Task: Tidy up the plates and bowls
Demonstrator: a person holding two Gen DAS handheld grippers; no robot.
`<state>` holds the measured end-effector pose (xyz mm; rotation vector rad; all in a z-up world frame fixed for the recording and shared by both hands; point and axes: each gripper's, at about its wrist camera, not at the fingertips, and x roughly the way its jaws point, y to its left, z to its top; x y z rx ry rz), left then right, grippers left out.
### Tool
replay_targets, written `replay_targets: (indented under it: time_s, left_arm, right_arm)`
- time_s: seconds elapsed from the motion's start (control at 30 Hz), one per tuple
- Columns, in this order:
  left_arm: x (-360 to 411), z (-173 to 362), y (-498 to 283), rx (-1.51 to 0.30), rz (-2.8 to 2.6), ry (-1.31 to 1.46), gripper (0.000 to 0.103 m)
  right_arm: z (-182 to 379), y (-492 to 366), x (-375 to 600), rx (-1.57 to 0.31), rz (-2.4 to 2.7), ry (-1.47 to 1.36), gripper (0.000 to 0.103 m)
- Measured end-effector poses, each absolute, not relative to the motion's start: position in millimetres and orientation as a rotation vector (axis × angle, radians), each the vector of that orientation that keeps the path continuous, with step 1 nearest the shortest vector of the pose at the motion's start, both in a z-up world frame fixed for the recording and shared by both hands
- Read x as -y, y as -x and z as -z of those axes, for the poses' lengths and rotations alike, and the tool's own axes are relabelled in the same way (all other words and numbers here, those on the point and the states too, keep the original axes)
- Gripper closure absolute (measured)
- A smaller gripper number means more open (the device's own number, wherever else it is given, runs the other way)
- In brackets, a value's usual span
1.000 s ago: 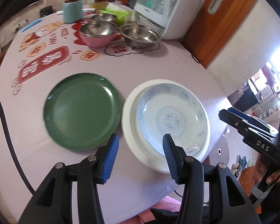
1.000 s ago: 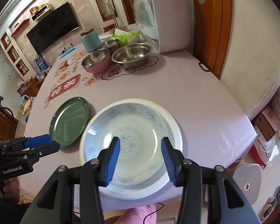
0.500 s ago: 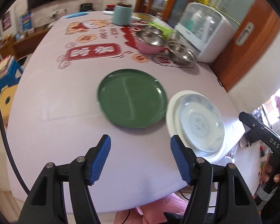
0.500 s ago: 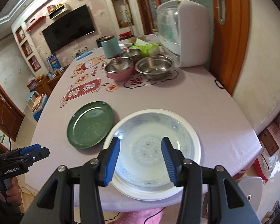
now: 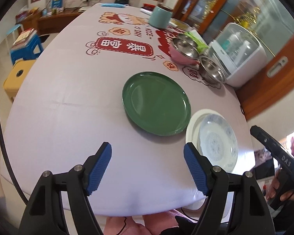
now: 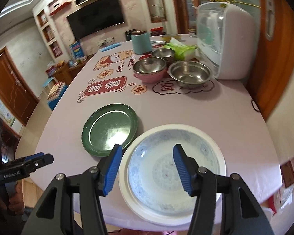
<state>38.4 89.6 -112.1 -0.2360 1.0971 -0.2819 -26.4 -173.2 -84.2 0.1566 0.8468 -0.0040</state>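
Left tool (image 5: 147, 168) hung over the bare near edge of the desk (image 5: 68, 121), its ribbed blue pads (image 5: 99, 168) spread wide with nothing between them; its jaws had just been opening. Right tool (image 6: 146, 168) hovered above the stacked plates, jaws at a middling gap and gripping nothing, and they too had just been opening. Both tools had black, angular plastic arms with small metal pins at the joints. White lettering "DAS" showed on the side of the right tool in the left wrist view; the left tool in the right wrist view carried small white print too blurred to read.

A round, glossy green plate (image 5: 156, 103) lay flat on the smooth pale tablecloth. Just beside it, at the near edge, a shallow white porcelain plate with faint blue pattern (image 6: 172, 172) sat inside a plain white plate (image 6: 125, 178). Well apart, at the far side, stood a pink bowl with a steel lining (image 6: 150, 69), a steel bowl (image 6: 189, 74) and a smaller steel bowl (image 6: 163, 53) behind them, near a teal canister (image 6: 141, 43) and a white appliance with a clear front (image 6: 223, 39). The cloth bore red cartoon panels with Chinese characters and the words "NICE DAY".
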Motion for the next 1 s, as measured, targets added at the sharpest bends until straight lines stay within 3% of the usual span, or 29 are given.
replay_targets:
  time_s: [0.57,1.0]
  left_arm:
    - [-69.0,129.0,-67.6,-1.087,0.045,0.388,0.026]
    - [-61.0,153.4,-86.5,-1.124,-0.091,0.435,0.026]
  right_arm:
    - [86.1,-57.0,189.4,-0.9,-0.272,-0.001,0.047]
    - [125.2,-109.5,180.7,-1.003,-0.464,0.014,0.047]
